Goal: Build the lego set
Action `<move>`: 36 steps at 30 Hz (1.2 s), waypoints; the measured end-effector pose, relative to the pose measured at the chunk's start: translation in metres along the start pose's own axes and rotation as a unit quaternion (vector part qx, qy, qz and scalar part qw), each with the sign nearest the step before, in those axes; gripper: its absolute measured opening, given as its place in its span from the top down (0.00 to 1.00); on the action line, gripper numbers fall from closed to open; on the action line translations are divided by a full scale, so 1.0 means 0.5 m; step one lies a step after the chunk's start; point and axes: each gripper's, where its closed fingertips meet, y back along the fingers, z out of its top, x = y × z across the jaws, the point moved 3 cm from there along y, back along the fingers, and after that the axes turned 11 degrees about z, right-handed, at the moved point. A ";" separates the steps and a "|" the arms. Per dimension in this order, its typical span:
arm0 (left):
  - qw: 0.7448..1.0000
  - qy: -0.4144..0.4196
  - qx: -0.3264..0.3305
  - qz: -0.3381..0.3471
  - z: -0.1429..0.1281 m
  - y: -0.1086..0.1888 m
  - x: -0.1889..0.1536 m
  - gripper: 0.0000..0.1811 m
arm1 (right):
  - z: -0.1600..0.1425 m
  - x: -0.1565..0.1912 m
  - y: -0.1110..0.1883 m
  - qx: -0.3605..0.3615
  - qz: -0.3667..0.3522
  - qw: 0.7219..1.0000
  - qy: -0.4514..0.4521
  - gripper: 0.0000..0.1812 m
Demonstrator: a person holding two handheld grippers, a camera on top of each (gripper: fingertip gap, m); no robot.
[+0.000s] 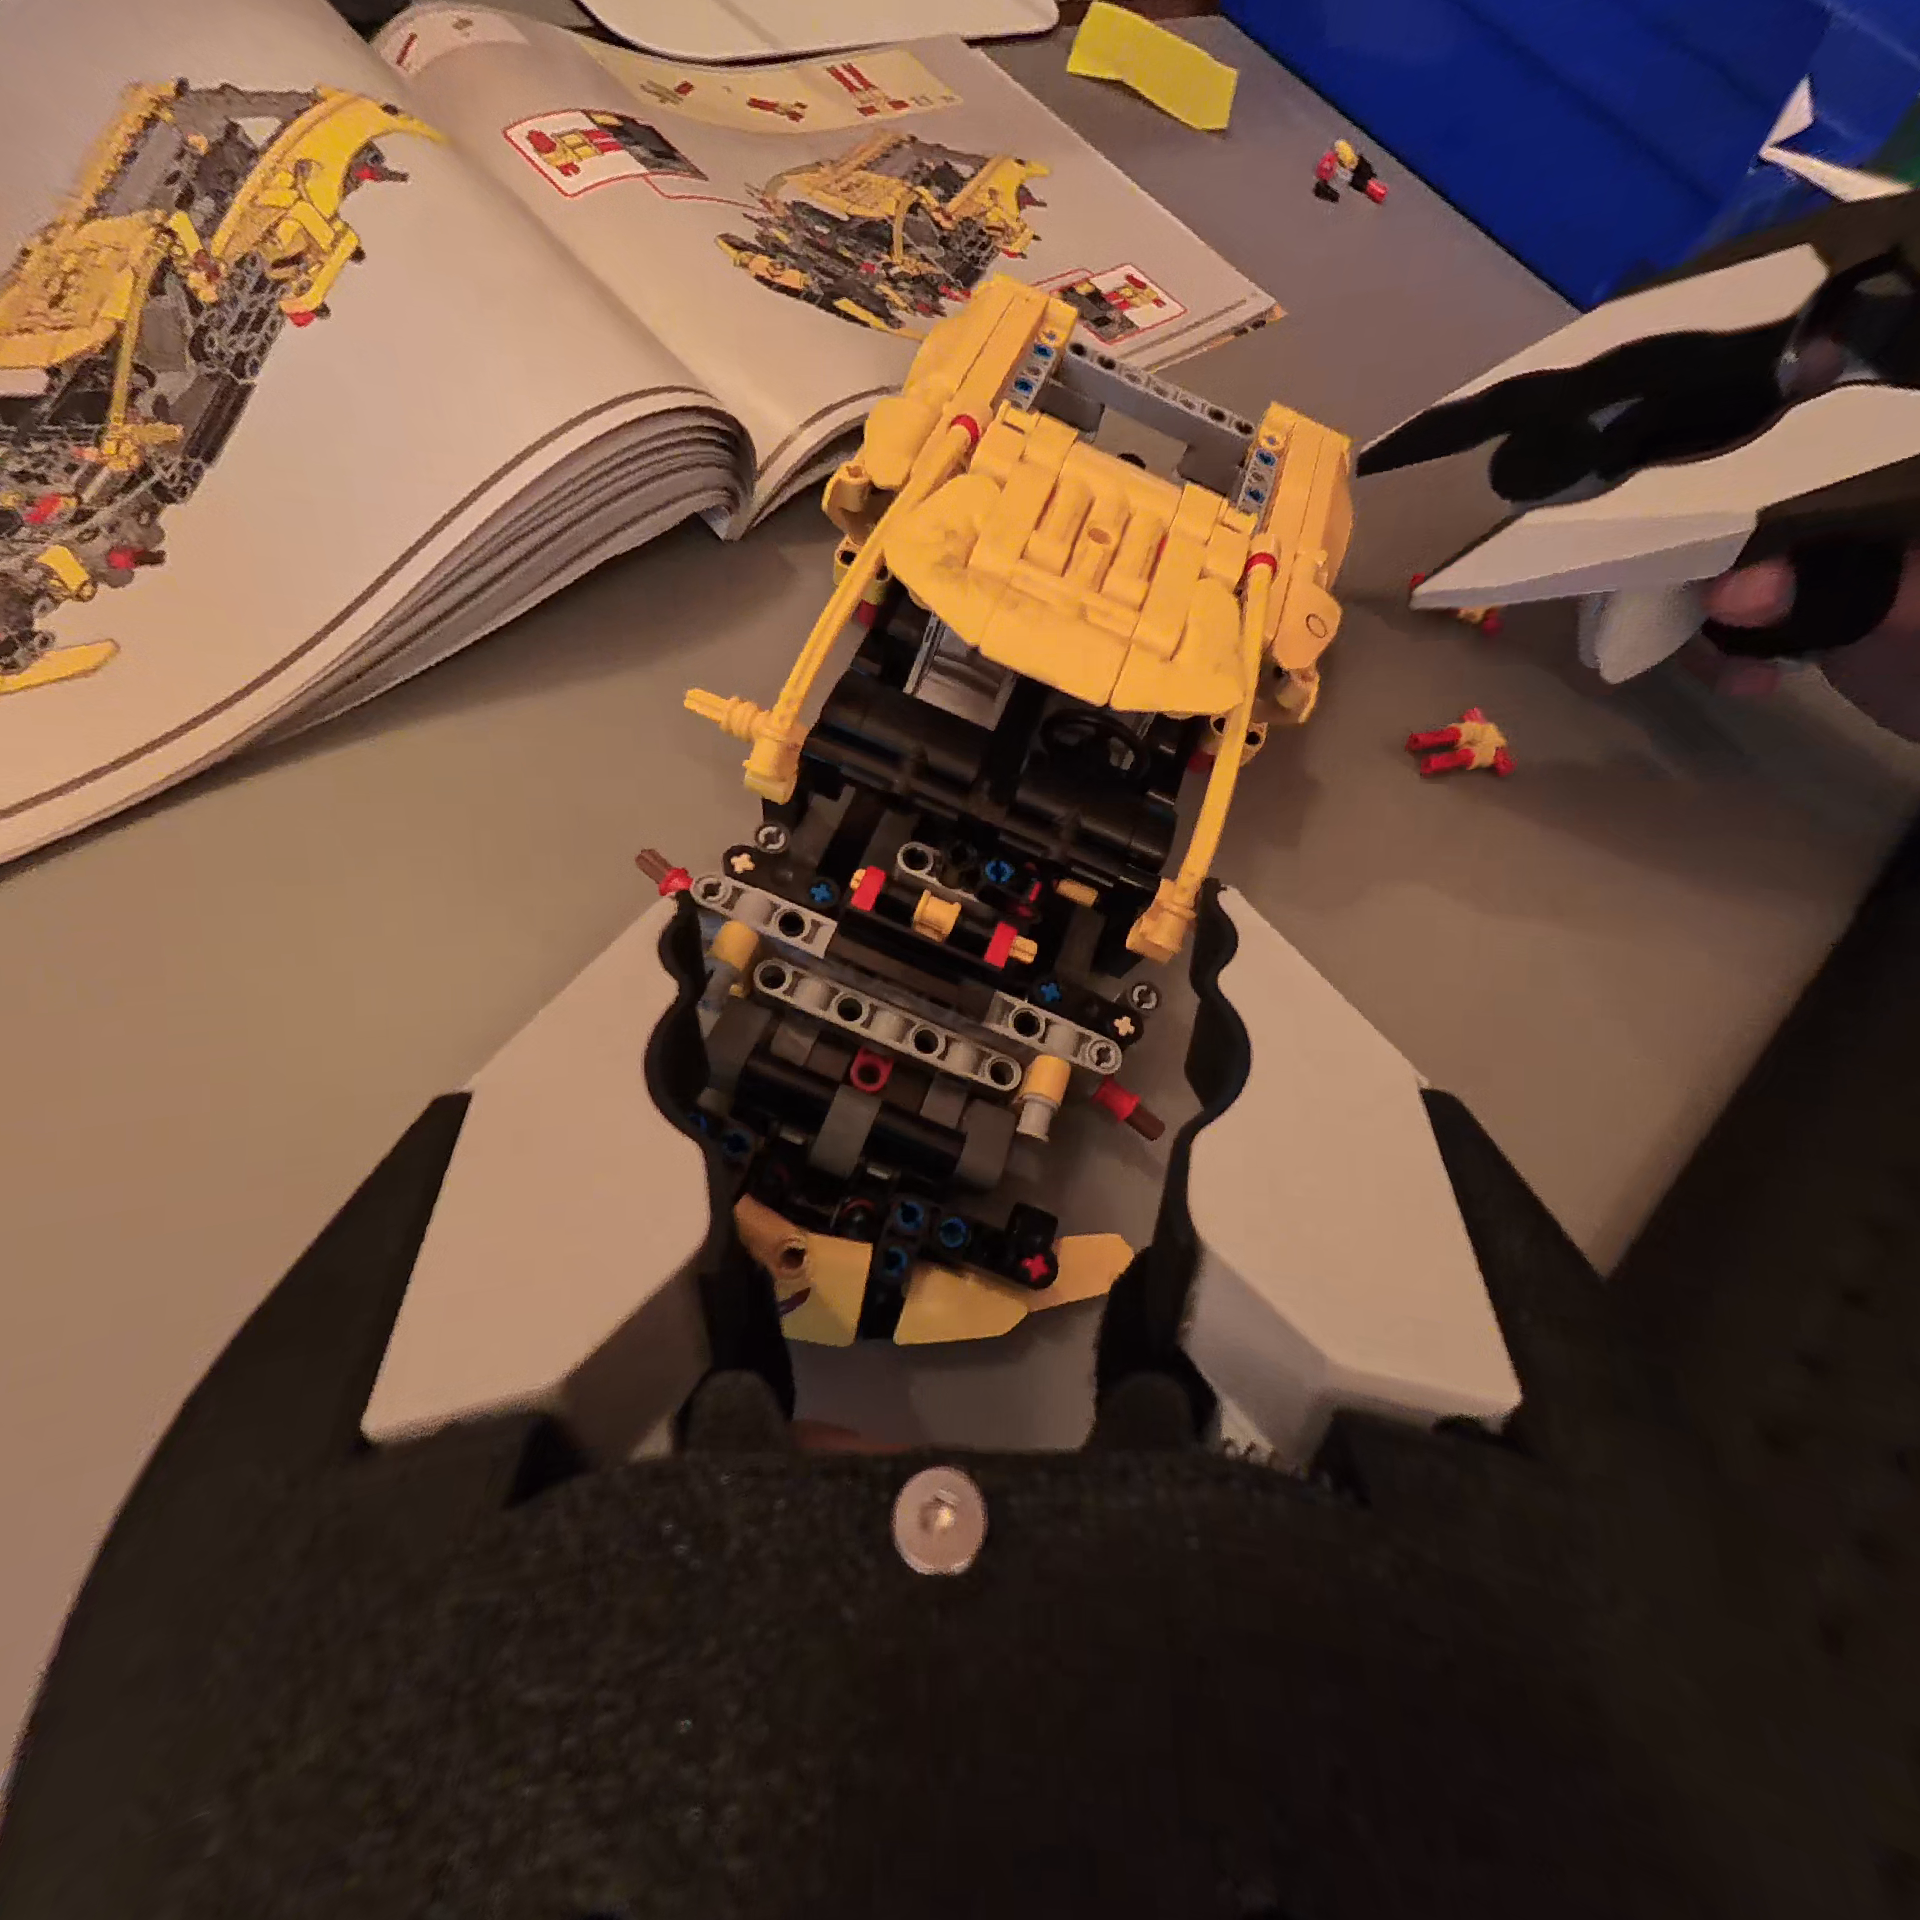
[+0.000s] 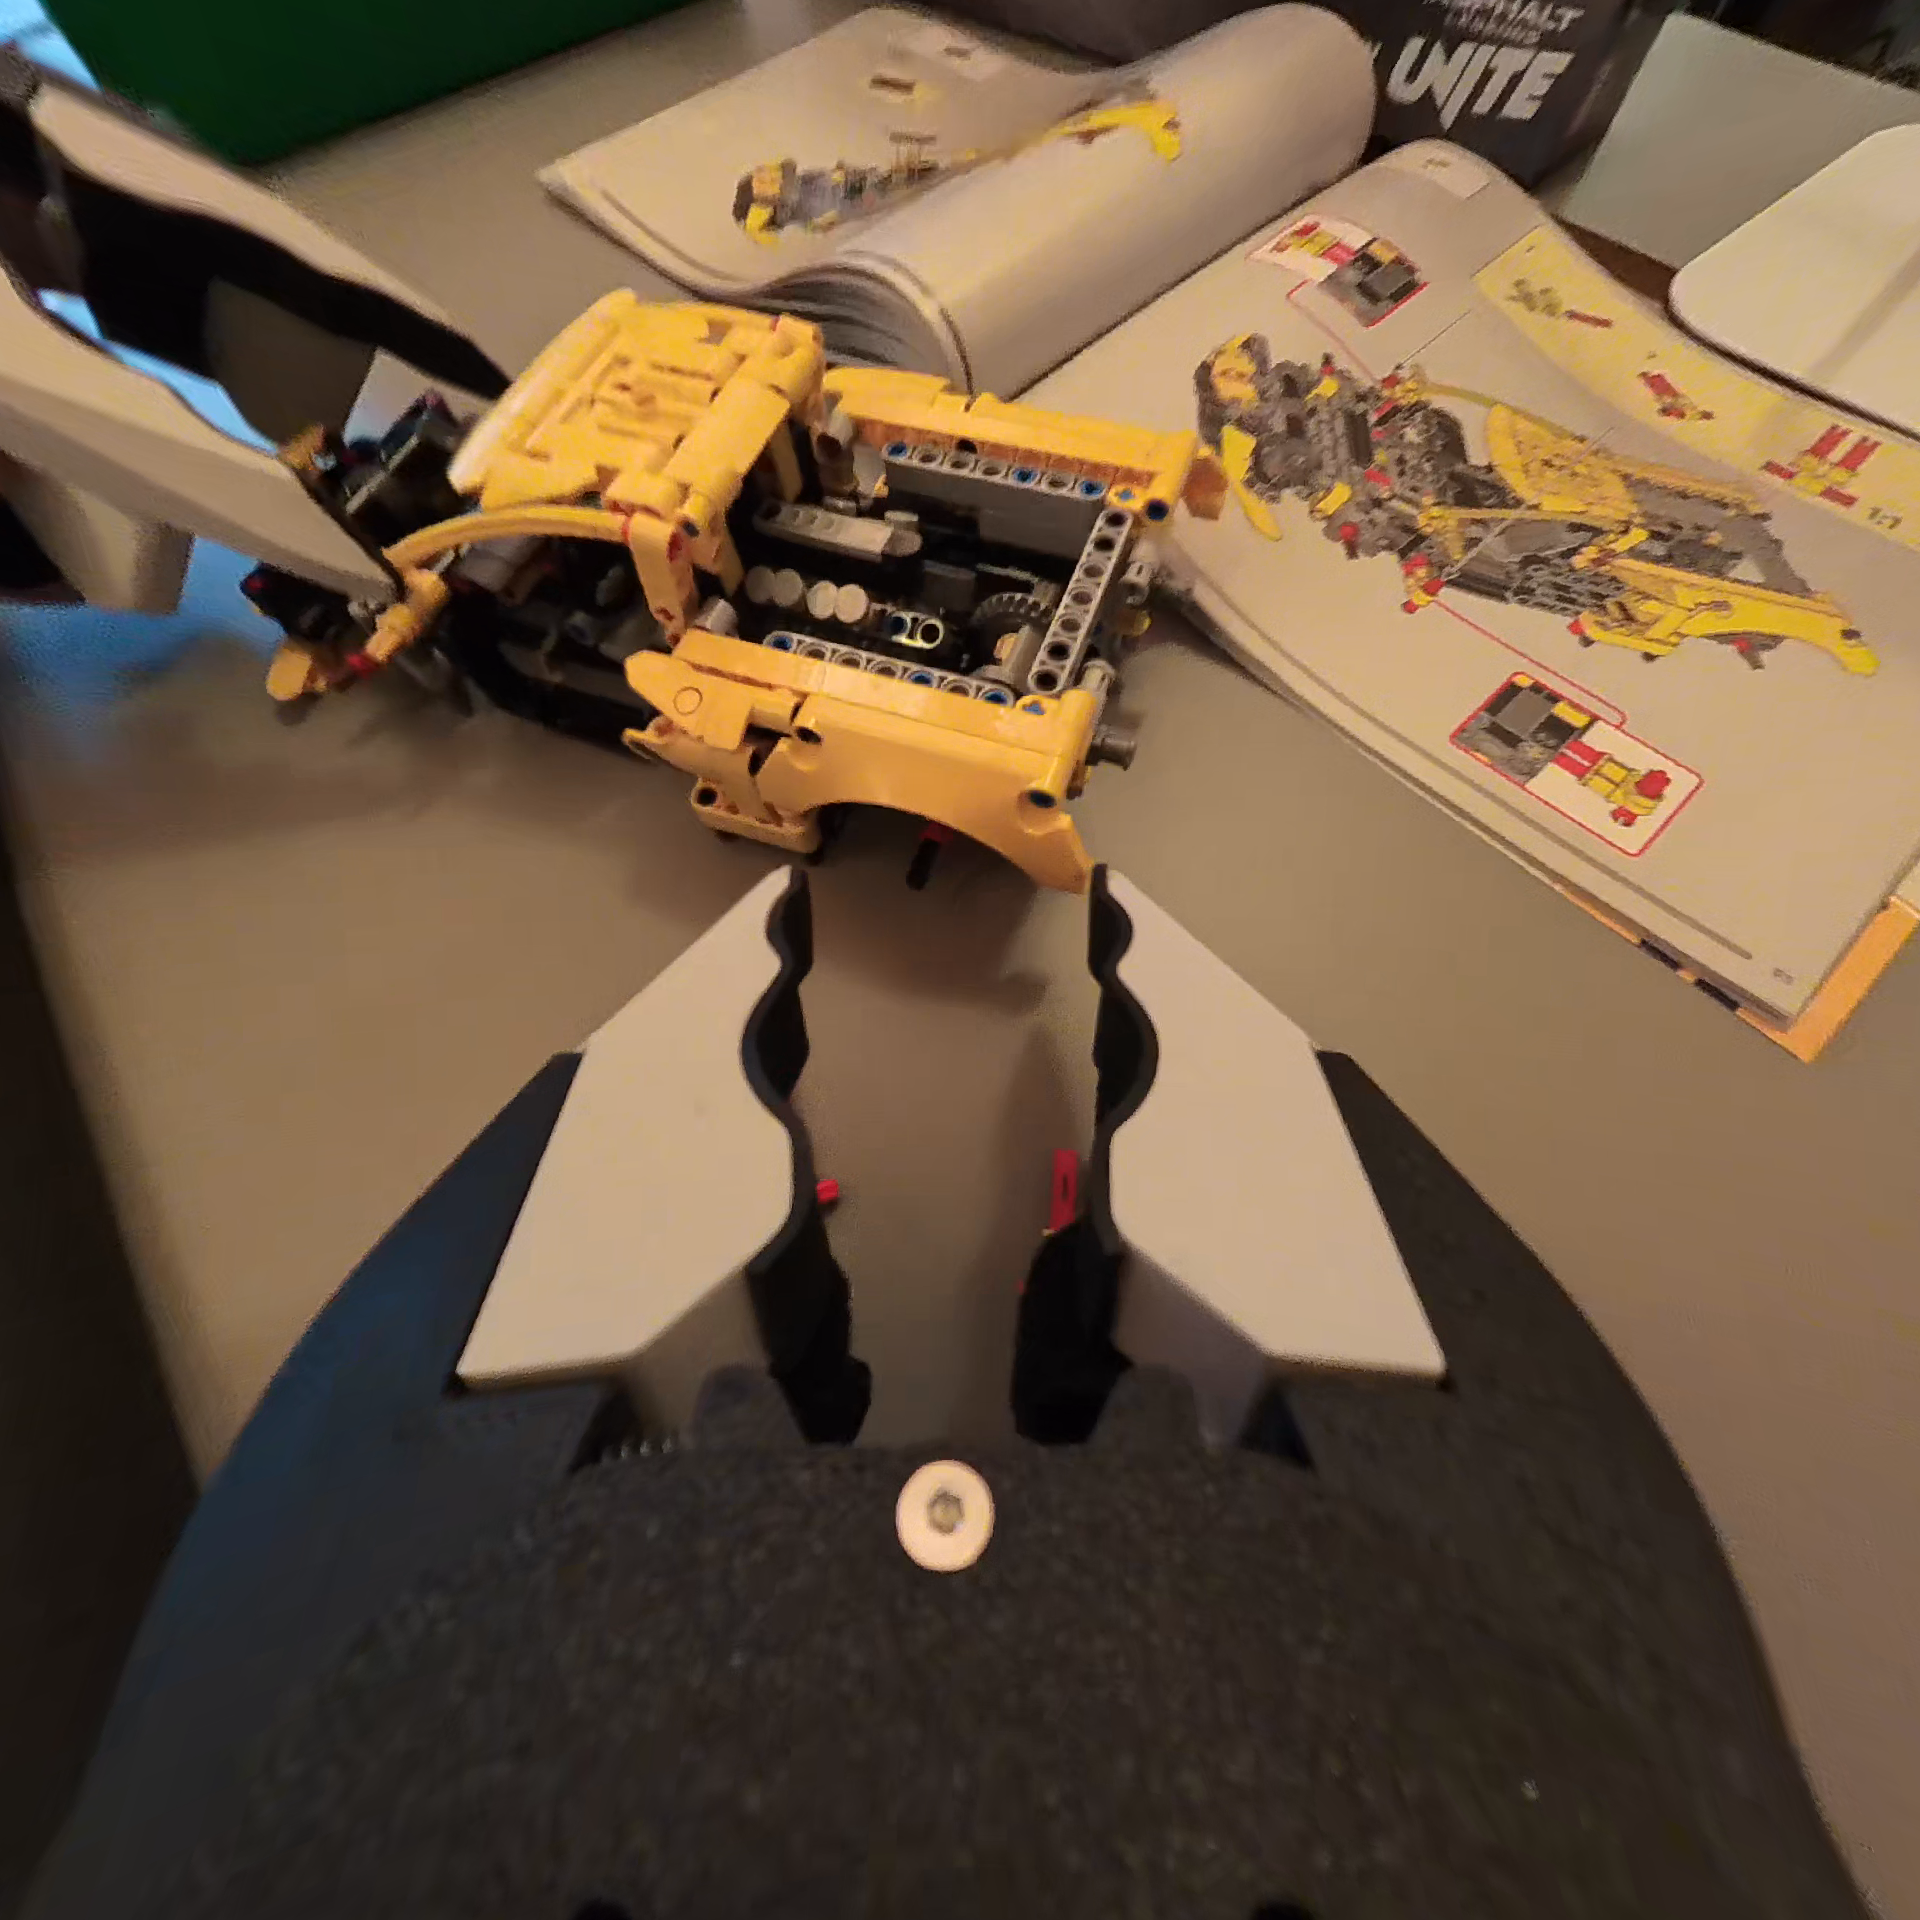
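Observation:
A half-built yellow and black lego car point(image 1: 1039, 727) lies on the grey table point(image 1: 364, 1039). My left gripper point(image 1: 945, 925) is shut on the car's open black and grey end, one finger on each side of the chassis. In the right wrist view the car point(image 2: 831, 582) lies crosswise, with my left gripper point(image 2: 442, 488) clamping its left end. My right gripper point(image 2: 945, 883) is open and empty, its tips just short of the car's yellow wheel arch. It also shows in the left wrist view point(image 1: 1397, 530), to the right of the car.
An open instruction booklet point(image 1: 416, 416) lies beyond the car, also in the right wrist view point(image 2: 1558, 520). Small red and yellow part clusters point(image 1: 1460, 743) point(image 1: 1349, 171) lie loose on the table. A blue bin point(image 1: 1558, 125) stands at the back right, a green bin point(image 2: 312, 62) behind the car. The table edge point(image 1: 1745, 1091) runs along the right.

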 end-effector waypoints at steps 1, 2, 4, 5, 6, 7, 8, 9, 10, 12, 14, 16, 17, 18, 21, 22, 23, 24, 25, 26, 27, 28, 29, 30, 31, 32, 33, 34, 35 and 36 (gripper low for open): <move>1.000 0.005 0.000 0.006 -0.001 0.000 -0.004 0.48 | 0.001 -0.005 0.007 -0.010 -0.003 1.000 -0.003 0.73; 1.000 0.010 0.000 0.013 -0.003 0.002 -0.008 0.48 | 0.001 -0.011 0.015 -0.016 -0.008 1.000 -0.005 0.73; 0.999 0.026 -0.003 0.029 -0.008 0.007 -0.018 0.48 | -0.004 -0.026 0.032 -0.026 -0.018 0.999 -0.009 0.75; 0.999 0.033 -0.007 0.037 -0.010 0.009 -0.023 0.48 | -0.008 -0.035 0.041 -0.030 -0.024 0.999 -0.014 0.76; 0.998 0.036 -0.010 0.046 -0.012 0.011 -0.030 0.48 | -0.013 -0.045 0.050 -0.036 -0.031 0.999 -0.023 0.76; 0.998 0.031 -0.011 0.054 -0.013 0.012 -0.037 0.48 | -0.016 -0.053 0.059 -0.045 -0.037 0.998 -0.036 0.77; 0.998 0.014 -0.013 0.062 -0.013 0.013 -0.045 0.48 | -0.016 -0.058 0.067 -0.057 -0.039 0.997 -0.047 0.77; 0.998 -0.006 -0.017 0.066 -0.011 0.014 -0.054 0.51 | -0.014 -0.063 0.073 -0.067 -0.045 0.995 -0.056 0.77; 0.997 -0.019 -0.019 0.067 -0.007 0.015 -0.065 0.51 | -0.012 -0.067 0.079 -0.072 -0.054 0.994 -0.055 0.77; 0.998 -0.025 -0.023 0.048 -0.001 0.018 -0.091 0.51 | -0.012 -0.077 0.089 -0.072 -0.082 0.993 -0.045 0.77; 0.999 -0.019 -0.029 0.008 0.005 0.021 -0.117 0.52 | -0.018 -0.082 0.094 -0.065 -0.100 0.992 -0.043 0.77; 0.999 -0.006 -0.023 -0.021 0.011 0.016 -0.129 0.51 | -0.026 -0.080 0.093 -0.063 -0.097 0.992 -0.052 0.77; 0.999 -0.004 -0.022 -0.028 0.016 0.014 -0.132 0.52 | -0.028 -0.080 0.094 -0.065 -0.094 0.992 -0.060 0.77; 0.999 -0.006 -0.026 -0.031 0.024 0.015 -0.132 0.52 | -0.027 -0.078 0.095 -0.070 -0.089 0.991 -0.066 0.77; 0.998 -0.017 -0.051 -0.027 0.055 0.032 -0.118 0.52 | -0.026 -0.081 0.102 -0.081 -0.087 0.990 -0.079 0.77; 0.998 -0.019 -0.061 -0.024 0.066 0.038 -0.106 0.52 | -0.027 -0.084 0.105 -0.081 -0.092 0.989 -0.080 0.77; 0.997 -0.019 -0.074 -0.020 0.079 0.042 -0.089 0.52 | -0.030 -0.088 0.107 -0.079 -0.098 0.989 -0.081 0.77; 0.996 -0.015 -0.088 -0.019 0.092 0.042 -0.070 0.53 | -0.031 -0.091 0.108 -0.077 -0.101 0.988 -0.083 0.77; 0.995 -0.011 -0.101 -0.020 0.106 0.039 -0.048 0.53 | -0.032 -0.094 0.108 -0.077 -0.104 0.988 -0.084 0.77; 0.993 -0.005 -0.114 -0.019 0.116 0.032 -0.022 0.54 | -0.032 -0.094 0.108 -0.077 -0.106 0.988 -0.085 0.76; 0.992 0.000 -0.124 -0.009 0.123 0.023 0.007 0.54 | -0.031 -0.094 0.107 -0.078 -0.105 0.988 -0.084 0.75; 0.991 0.004 -0.133 0.008 0.125 0.013 0.038 0.56 | -0.031 -0.093 0.105 -0.078 -0.104 0.988 -0.083 0.75; 0.989 0.015 -0.143 0.029 0.126 0.007 0.065 0.56 | -0.032 -0.092 0.104 -0.076 -0.103 0.988 -0.081 0.75; 0.987 0.031 -0.151 0.041 0.128 0.009 0.081 0.57 | -0.032 -0.091 0.102 -0.076 -0.102 0.989 -0.079 0.75; 0.985 0.046 -0.164 0.041 0.132 0.016 0.087 0.58 | -0.032 -0.091 0.100 -0.075 -0.101 0.989 -0.077 0.75; 0.981 0.057 -0.182 0.040 0.133 0.021 0.089 0.59 | -0.032 -0.092 0.100 -0.073 -0.102 0.989 -0.076 0.75; 0.979 0.062 -0.191 0.042 0.130 0.023 0.091 0.59 | -0.031 -0.094 0.099 -0.074 -0.101 0.989 -0.075 0.75; 0.979 0.060 -0.188 0.049 0.123 0.020 0.095 0.60 | -0.030 -0.096 0.099 -0.076 -0.101 0.989 -0.075 0.76; 0.980 0.054 -0.184 0.059 0.117 0.018 0.102 0.60 | -0.029 -0.101 0.100 -0.076 -0.103 0.989 -0.072 0.76; 0.979 0.048 -0.184 0.071 0.114 0.017 0.109 0.61 | -0.028 -0.107 0.102 -0.074 -0.110 0.989 -0.069 0.76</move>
